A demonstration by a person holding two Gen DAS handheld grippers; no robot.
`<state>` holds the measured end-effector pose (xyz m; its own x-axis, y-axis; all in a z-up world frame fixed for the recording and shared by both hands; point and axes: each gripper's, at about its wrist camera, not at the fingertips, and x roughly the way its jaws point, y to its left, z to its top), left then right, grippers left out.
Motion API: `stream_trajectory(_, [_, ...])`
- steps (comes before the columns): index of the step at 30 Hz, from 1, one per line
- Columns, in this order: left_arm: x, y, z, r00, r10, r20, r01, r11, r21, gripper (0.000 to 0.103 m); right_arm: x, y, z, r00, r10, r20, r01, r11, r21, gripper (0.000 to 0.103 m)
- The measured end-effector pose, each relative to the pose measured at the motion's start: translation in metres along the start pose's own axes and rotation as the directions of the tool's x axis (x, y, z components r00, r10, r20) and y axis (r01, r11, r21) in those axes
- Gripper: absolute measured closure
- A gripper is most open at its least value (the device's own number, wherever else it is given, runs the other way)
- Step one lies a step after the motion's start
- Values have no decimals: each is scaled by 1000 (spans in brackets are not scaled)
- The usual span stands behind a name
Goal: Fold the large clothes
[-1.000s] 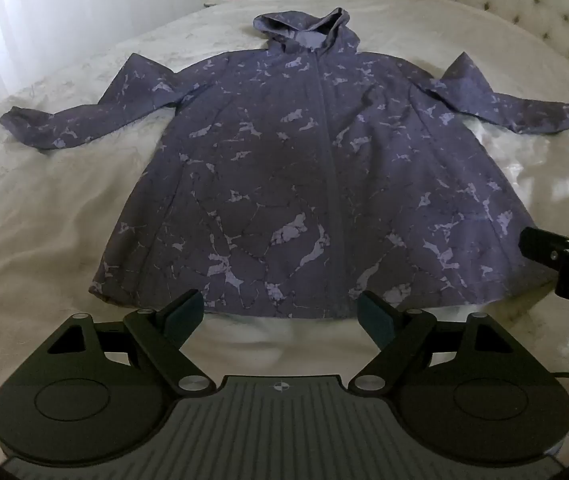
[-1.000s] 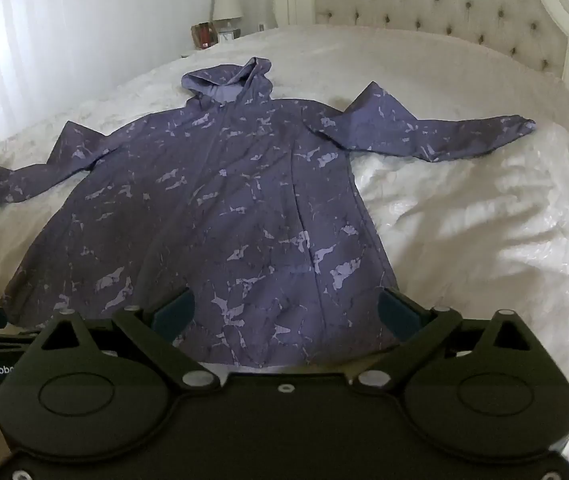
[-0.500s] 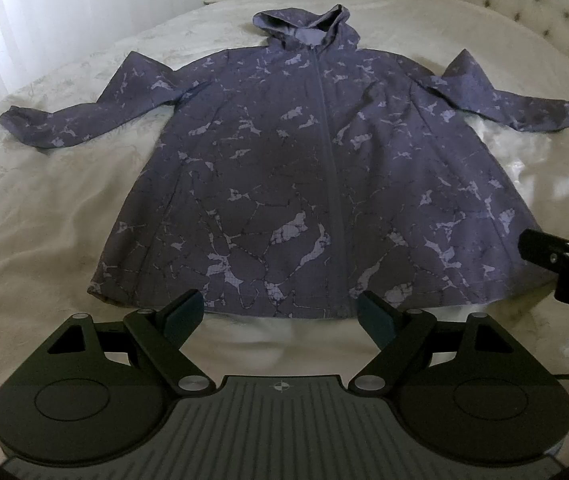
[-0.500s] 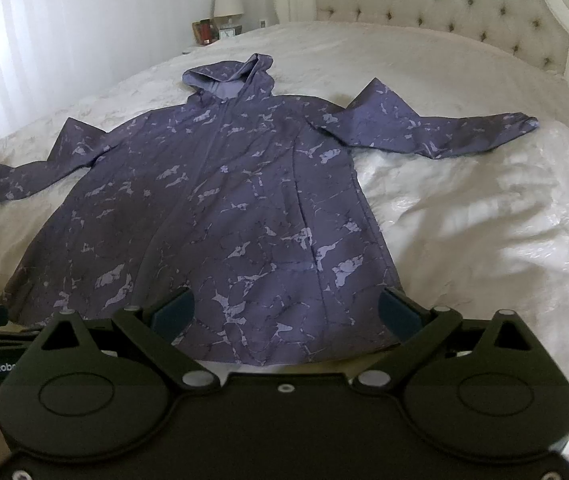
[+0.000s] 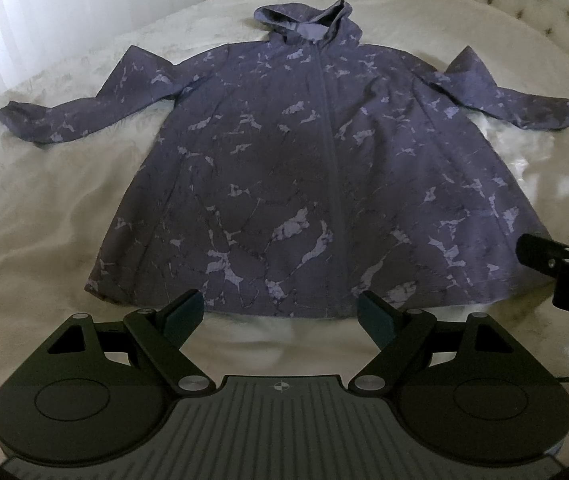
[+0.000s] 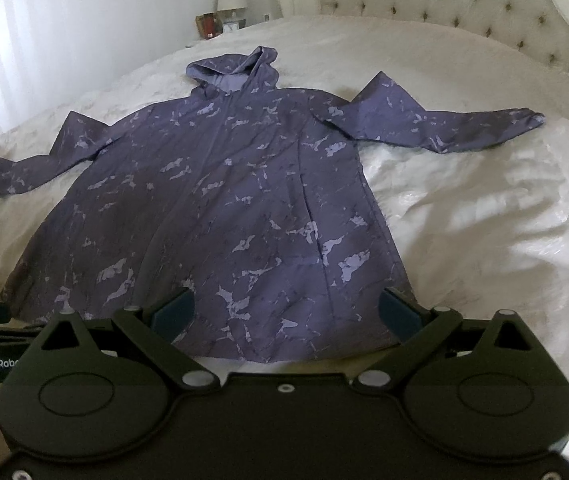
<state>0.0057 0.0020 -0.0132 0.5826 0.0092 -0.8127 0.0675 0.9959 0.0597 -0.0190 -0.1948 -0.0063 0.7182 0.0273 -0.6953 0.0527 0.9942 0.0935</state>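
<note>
One white bedspread [image 5: 44,216], faintly patterned and lightly wrinkled, spread over the whole bed beneath everything else; at the far end a cream tufted headboard [image 6: 456,4] in a carved frame, pale curtains [image 6: 64,32] down the left side, and a nightstand [image 6: 220,26] in the far corner with a white-shaded lamp and a few small items too blurred to name. No boxes, baskets or other holders anywhere in either view. Flat on the spread, front up and closed down the middle: a purple hooded jacket [image 5: 324,184] with a pale marbled print. Long axis straight away from the cameras, hood [image 5: 308,20] toward the headboard, hem nearest the grippers, both sleeves stretched sideways with bent elbows. Left gripper [image 5: 280,312] poised just short of the hem's middle, fingers spread wide, nothing between them. Right gripper [image 6: 288,312] above the hem's right corner, likewise spread wide and holding nothing.
</note>
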Motion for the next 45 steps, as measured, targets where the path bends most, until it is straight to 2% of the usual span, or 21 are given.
stream_trajectory(16, [8, 4, 3, 1000, 3, -21, -3, 1000, -3, 19, 11, -1, 0, 999, 25, -45, -24, 1000, 14, 4])
stream_trajectory(23, [13, 9, 14, 1000, 12, 2, -12, 1000, 6, 19, 23, -6, 9, 989, 127, -74, -125, 992, 28, 4])
stream_trajectory(27, [17, 21, 29, 999, 9, 46, -8, 1000, -7, 19, 36, -13, 22, 975, 202, -96, -195, 978, 79, 1])
stream_trajectory(31, [28, 42, 51, 992, -72, 103, 77, 996, -51, 19, 56, -28, 39, 936, 333, -117, -311, 935, 169, 0])
stream_trajectory(33, [35, 55, 64, 982, -134, 134, 147, 985, -93, 19, 67, -38, 48, 917, 385, -107, -357, 909, 213, 0])
stream_trajectory(35, [45, 68, 76, 965, -197, 171, 220, 967, -130, 19, 78, -48, 59, 910, 404, -93, -373, 896, 243, 0])
stream_trajectory(37, [56, 77, 90, 957, -223, 184, 251, 957, -144, 18, 88, -61, 71, 910, 409, -71, -378, 887, 266, 0])
stream_trajectory(41, [82, 82, 115, 971, -148, 190, 175, 976, -133, 18, 111, -93, 95, 917, 398, -12, -376, 877, 299, 0])
stream_trajectory(45, [109, 89, 137, 975, -115, 193, 141, 981, -129, 18, 137, -130, 122, 949, 313, -46, -283, 904, 322, 0])
